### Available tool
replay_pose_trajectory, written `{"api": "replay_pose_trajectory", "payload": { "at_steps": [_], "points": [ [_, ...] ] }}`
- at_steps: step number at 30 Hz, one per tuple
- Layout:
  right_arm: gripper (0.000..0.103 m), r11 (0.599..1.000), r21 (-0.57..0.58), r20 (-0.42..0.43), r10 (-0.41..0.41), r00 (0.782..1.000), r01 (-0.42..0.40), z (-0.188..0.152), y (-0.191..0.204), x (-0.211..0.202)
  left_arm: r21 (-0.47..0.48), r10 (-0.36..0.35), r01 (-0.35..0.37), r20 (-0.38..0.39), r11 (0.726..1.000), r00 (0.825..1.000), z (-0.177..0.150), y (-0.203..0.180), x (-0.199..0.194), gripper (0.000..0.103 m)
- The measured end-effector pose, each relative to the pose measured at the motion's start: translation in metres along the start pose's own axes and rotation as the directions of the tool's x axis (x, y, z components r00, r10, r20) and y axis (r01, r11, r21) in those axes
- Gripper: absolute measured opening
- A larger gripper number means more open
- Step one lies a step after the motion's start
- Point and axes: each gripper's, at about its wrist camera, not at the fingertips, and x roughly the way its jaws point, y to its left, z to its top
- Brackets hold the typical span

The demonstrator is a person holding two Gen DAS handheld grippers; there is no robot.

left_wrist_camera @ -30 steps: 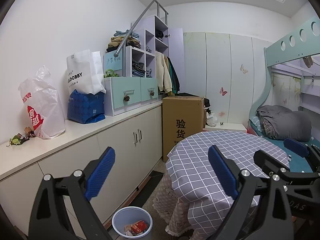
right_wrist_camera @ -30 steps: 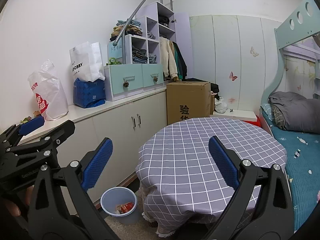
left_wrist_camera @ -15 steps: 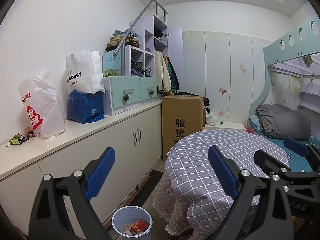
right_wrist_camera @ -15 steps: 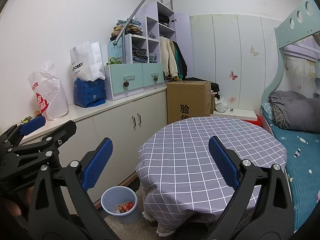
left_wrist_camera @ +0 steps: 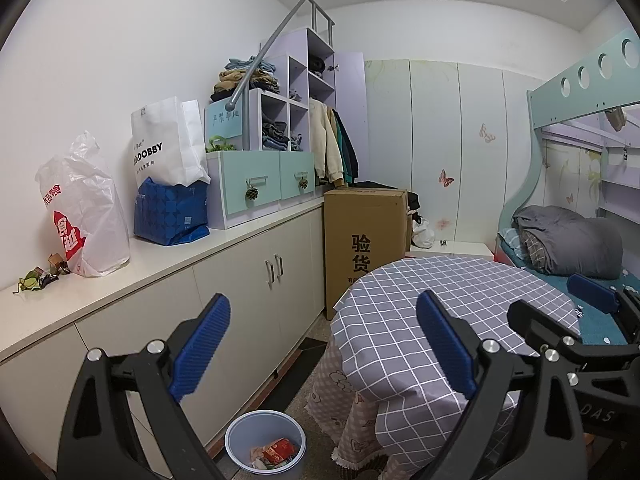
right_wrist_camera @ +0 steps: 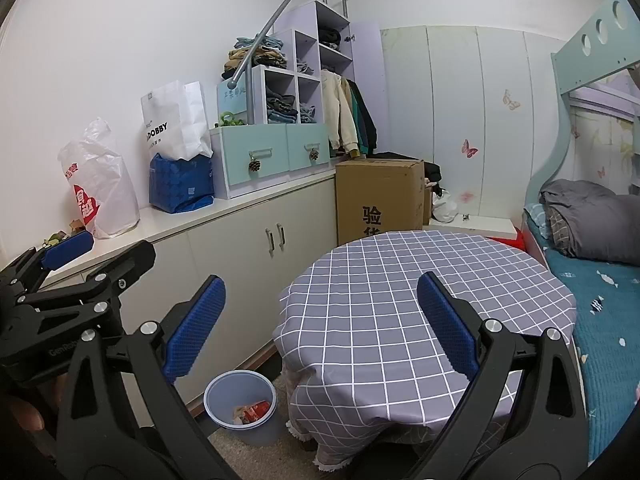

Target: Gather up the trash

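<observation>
A pale blue waste bin (left_wrist_camera: 264,446) (right_wrist_camera: 240,405) stands on the floor between the cabinet and the round table, with red and white wrappers inside. Small scraps of trash (left_wrist_camera: 38,276) lie on the white countertop at far left, beside a white plastic bag (left_wrist_camera: 86,210) (right_wrist_camera: 102,190). My left gripper (left_wrist_camera: 322,346) is held open in the air, nothing between its blue pads. My right gripper (right_wrist_camera: 320,330) is also open and empty, held over the table's near edge. Both grippers are well short of the bin and the scraps.
A round table (right_wrist_camera: 424,300) with grey checked cloth fills the middle. White cabinets (left_wrist_camera: 240,280) run along the left wall, bearing a blue bag (left_wrist_camera: 172,212), a white paper bag and drawer units. A cardboard box (left_wrist_camera: 366,240) stands behind the table; a bunk bed (right_wrist_camera: 592,240) at right.
Both views have shifted very slightly; the grippers stay open and empty, and nothing in the room has moved.
</observation>
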Motion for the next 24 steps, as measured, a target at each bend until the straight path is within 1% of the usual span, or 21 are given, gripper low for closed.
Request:
{"api": "replay_pose_trajectory", "payload": {
  "at_steps": [24],
  "points": [
    [0.095,1.0,-0.003,-0.006,0.006,1.0,-0.006,-0.0015,-0.0016,0.0014,0.004,-0.001,0.001,-0.006,1.0,1.0,-0.0016,0.0065,0.0016,0.092]
  ]
}}
